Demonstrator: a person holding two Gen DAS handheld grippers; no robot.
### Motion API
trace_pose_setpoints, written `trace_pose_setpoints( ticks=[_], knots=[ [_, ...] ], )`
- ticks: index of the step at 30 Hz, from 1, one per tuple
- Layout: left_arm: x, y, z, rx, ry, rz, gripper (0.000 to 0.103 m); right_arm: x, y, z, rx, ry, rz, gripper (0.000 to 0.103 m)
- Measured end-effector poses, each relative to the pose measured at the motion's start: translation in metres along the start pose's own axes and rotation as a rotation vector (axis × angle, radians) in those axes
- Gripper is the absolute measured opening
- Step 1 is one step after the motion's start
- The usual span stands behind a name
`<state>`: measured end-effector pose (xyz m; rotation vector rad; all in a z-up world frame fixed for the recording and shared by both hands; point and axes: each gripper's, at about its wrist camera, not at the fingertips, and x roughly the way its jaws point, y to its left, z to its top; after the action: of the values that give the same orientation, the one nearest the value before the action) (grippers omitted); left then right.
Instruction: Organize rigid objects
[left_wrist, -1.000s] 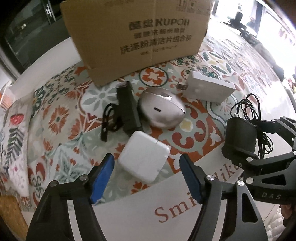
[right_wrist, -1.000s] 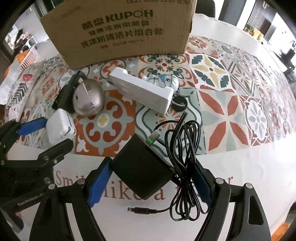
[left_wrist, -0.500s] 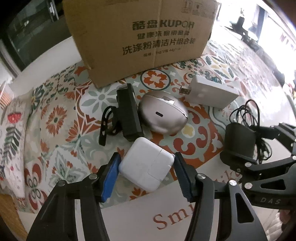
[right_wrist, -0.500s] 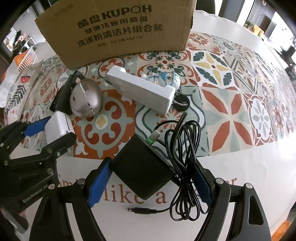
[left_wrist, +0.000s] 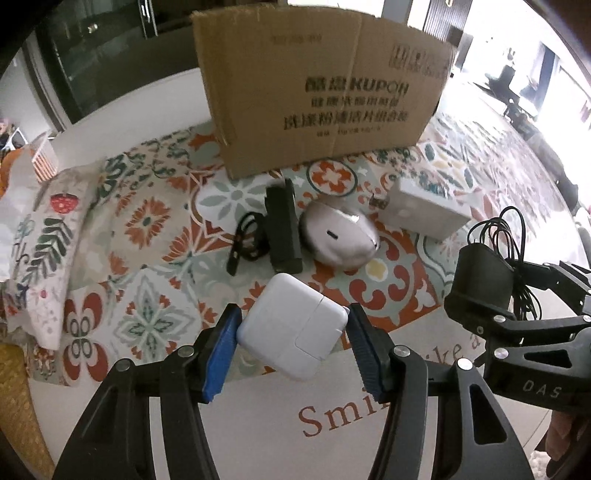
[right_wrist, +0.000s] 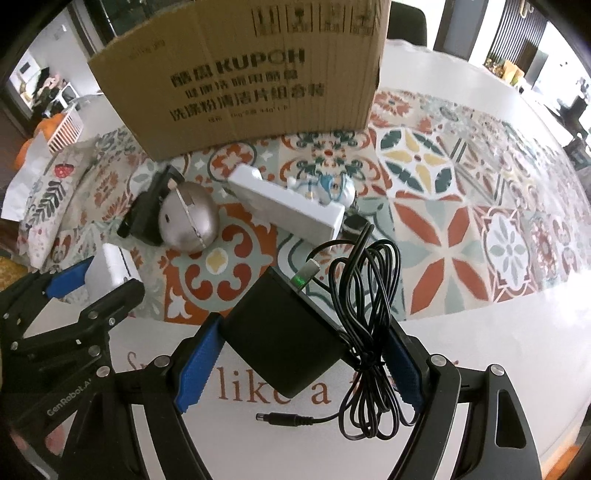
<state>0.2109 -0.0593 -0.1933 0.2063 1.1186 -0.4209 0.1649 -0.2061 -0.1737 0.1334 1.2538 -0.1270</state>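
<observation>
My left gripper (left_wrist: 293, 326) is shut on a white square power adapter (left_wrist: 291, 332), its blue pads (left_wrist: 221, 350) pressing two opposite corners just above the table's front. In the right wrist view the same white adapter (right_wrist: 110, 266) shows at the left edge between those jaws. My right gripper (right_wrist: 301, 332) is shut on a black power adapter (right_wrist: 284, 332). Its coiled black cable (right_wrist: 369, 295) and barrel plug (right_wrist: 275, 419) hang over the white cloth. The left wrist view has the black adapter (left_wrist: 480, 273) at the far right.
A brown cardboard box (left_wrist: 321, 92) stands at the back on the patterned tablecloth (left_wrist: 147, 229). In front of it lie a black oblong device (left_wrist: 282, 225) with a strap, a silver egg-shaped case (left_wrist: 338, 236), a white box (left_wrist: 424, 210) and a small figurine (right_wrist: 325, 186).
The left jaws have closed onto the white adapter and lifted it slightly off the cloth. The right gripper keeps hold of the black adapter and has hardly moved.
</observation>
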Motion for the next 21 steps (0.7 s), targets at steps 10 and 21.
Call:
trace_pose_setpoints(
  ticks=[10,21],
  knots=[
    [-0.035,0.0,0.015,-0.048,-0.083,0.027,0.057,-0.037,0.002,0.012,-0.01,-0.119,-0.009,0.082],
    [-0.077,0.0,0.033,-0.046,-0.21,0.057,0.057,-0.08,0.009,0.028,-0.038,-0.253,-0.003,0.082]
  ],
)
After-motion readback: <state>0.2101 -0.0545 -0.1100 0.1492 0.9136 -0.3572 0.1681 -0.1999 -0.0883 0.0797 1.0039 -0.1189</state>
